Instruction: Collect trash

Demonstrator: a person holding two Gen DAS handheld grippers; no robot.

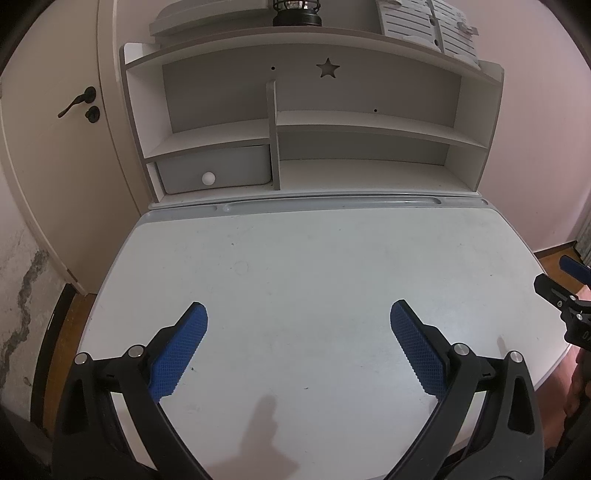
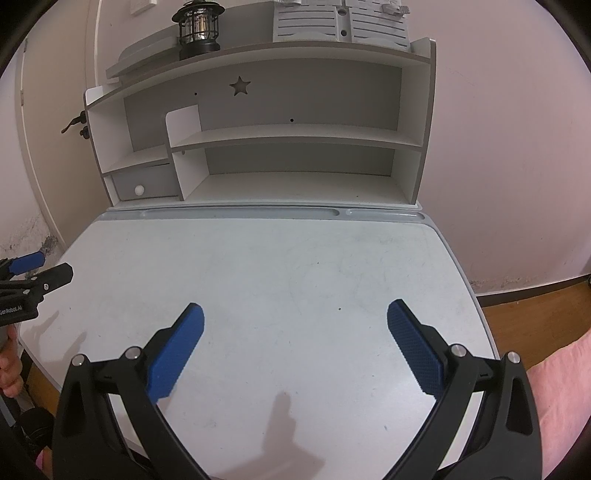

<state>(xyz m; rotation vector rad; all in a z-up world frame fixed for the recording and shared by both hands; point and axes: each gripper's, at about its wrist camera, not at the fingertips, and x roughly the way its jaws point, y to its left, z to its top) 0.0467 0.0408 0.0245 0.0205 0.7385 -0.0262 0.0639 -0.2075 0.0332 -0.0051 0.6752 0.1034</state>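
My left gripper hangs open above the near part of a white desk top, with nothing between its blue pads. My right gripper is open too, over the same desk top, and holds nothing. Each gripper shows at the edge of the other's view: the right gripper at the far right, the left gripper at the far left. The desk surface carries only scuffs and tiny dark specks. No loose trash item shows in either view.
A white hutch with shelves stands at the back of the desk, with a grey drawer and round white knob at its lower left. A black lantern sits on top. A door is on the left, wooden floor on the right.
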